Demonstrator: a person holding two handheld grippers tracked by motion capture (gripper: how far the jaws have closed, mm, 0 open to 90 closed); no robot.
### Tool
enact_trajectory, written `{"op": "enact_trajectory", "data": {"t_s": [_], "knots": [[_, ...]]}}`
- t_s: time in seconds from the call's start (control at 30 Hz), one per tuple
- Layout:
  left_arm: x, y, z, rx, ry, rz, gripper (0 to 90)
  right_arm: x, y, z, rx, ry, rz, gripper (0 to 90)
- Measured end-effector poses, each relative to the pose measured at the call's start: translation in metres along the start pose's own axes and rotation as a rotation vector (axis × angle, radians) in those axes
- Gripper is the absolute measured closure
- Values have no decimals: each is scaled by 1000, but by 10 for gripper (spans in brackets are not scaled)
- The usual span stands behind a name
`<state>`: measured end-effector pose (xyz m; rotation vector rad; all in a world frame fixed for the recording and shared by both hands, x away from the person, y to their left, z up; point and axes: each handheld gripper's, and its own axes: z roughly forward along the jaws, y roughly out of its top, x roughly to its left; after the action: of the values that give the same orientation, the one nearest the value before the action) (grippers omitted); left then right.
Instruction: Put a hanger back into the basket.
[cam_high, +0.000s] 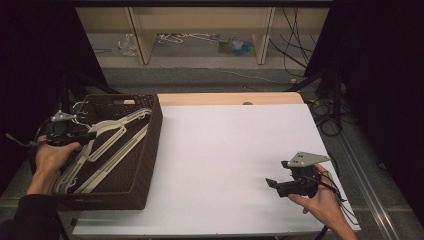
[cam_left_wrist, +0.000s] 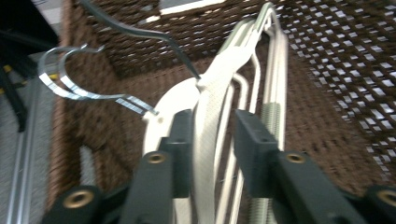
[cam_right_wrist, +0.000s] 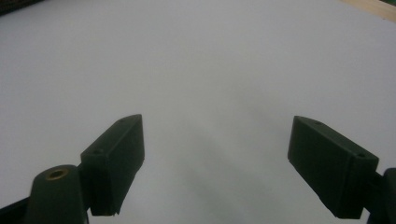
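A dark brown woven basket (cam_high: 156, 131) sits on the table's left side and holds several cream-white clothes hangers (cam_high: 116, 146) with metal hooks (cam_left_wrist: 70, 88). My left gripper (cam_high: 91, 135) reaches into the basket from its left rim. In the left gripper view its jaws straddle the neck of the top hanger (cam_left_wrist: 219, 74), with a gap still showing on one side of my left gripper (cam_left_wrist: 212, 128). My right gripper (cam_high: 272, 183) hovers low over the white tabletop (cam_high: 225, 150) at the front right. It is wide open with nothing between the jaws of my right gripper (cam_right_wrist: 217, 140).
The basket's woven walls (cam_left_wrist: 345, 70) close in around the hangers. A bare wooden strip (cam_high: 230, 98) runs along the table's far edge. Cables (cam_high: 325, 115) lie on the floor to the right, and shelving with small clutter (cam_high: 235, 46) stands behind the table.
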<state>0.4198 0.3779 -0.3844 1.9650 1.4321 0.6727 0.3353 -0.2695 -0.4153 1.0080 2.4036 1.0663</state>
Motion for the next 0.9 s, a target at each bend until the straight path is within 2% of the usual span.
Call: {"op": "enact_trajectory", "data": {"t_s": [0.03,0.07,0.13,0.2,0.23,0.3,0.33,0.4,0.43,0.47,0.5,0.53,0.57,0.6,0.67,0.73,0.87,0.9], "knots": [[1,-1,0,2,9,-13,661,0,0,0,0,0,0,197],[3,-3,-1,-2,29,-47,619,0,0,0,1,-1,-1,197],[3,-4,-4,-24,49,-69,585,0,0,1,-4,-4,-11,197],[2,-4,-6,-33,45,-66,582,0,0,1,-4,-2,-11,197],[1,-4,-8,-34,42,-51,582,0,0,2,-9,-5,-15,196],[-5,-2,-14,-67,27,-46,547,-1,0,1,-15,-4,-24,196],[-11,-2,-15,-105,13,-66,525,0,0,1,-23,-6,-21,197],[-24,0,-23,-144,-29,-42,496,0,1,0,-30,-10,-19,196],[-30,0,-25,-164,-44,-44,482,0,1,0,-33,-11,-18,195],[-37,1,-28,-172,-63,-20,470,0,1,0,-34,-10,-20,195],[-46,1,-31,-187,-87,-19,445,1,1,-1,-33,-7,-7,194],[-63,0,-35,-218,-141,-3,410,1,1,0,-41,-3,-16,194],[-72,-1,-37,-229,-159,3,403,2,1,0,-43,-4,-14,194],[-72,-1,-37,-229,-159,3,391,2,1,0,-46,-1,-15,194],[-88,-3,-40,-250,-188,23,381,2,2,0,-54,1,-24,193],[-104,-5,-43,-268,-222,21,365,4,2,-1,-62,-3,-14,192],[-133,-5,-48,-298,-276,79,342,5,2,-2,-95,-8,-17,187],[-141,-6,-50,-305,-287,78,333,6,2,-3,-102,-6,-9,185]]}}
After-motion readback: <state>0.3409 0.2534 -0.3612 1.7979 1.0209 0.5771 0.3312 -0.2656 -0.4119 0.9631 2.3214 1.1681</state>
